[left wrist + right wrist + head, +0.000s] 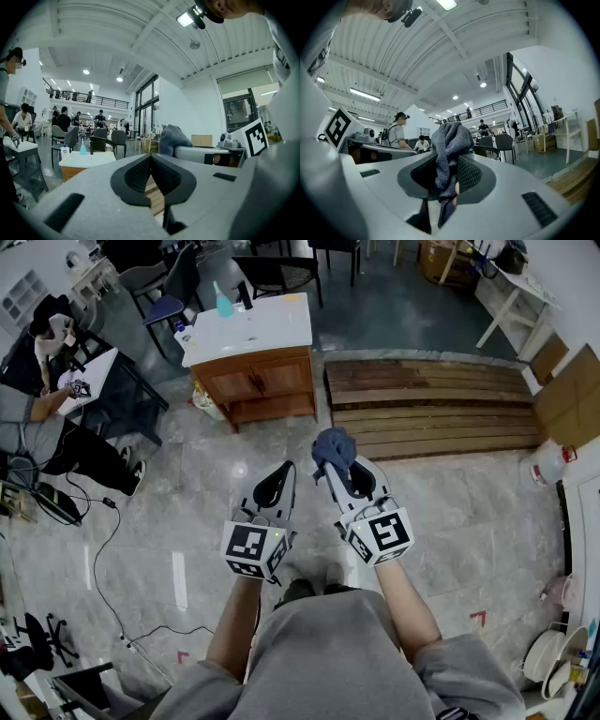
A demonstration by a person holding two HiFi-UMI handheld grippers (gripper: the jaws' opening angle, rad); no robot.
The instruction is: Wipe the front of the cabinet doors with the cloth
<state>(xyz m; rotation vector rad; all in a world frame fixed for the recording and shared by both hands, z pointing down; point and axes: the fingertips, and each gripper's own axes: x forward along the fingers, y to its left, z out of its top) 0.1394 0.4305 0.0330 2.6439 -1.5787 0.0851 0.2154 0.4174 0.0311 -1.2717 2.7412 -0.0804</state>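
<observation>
Clenches the cloth (450, 140) in the right gripper (447, 180), left gripper (151, 157) jaws closed empty, well apart from the cabinet doors (258, 379); could lose the loosely bunched cloth once rubbing drags it.

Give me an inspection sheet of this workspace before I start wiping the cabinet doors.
Surface: grey tiled floor with red tape marks.
Job's things: cabinet ahead, white top, wooden doors shut; blue-grey cloth not yet at the doors.
Clutter: blue bottle on the cabinet top; wooden planks on the floor to the cabinet's right.
Grippers: left gripper shut, empty; right gripper shut on the cloth.
Cables: black cable trailing over the floor at left.
Surroundings: seated person at left; chairs behind the cabinet.
</observation>
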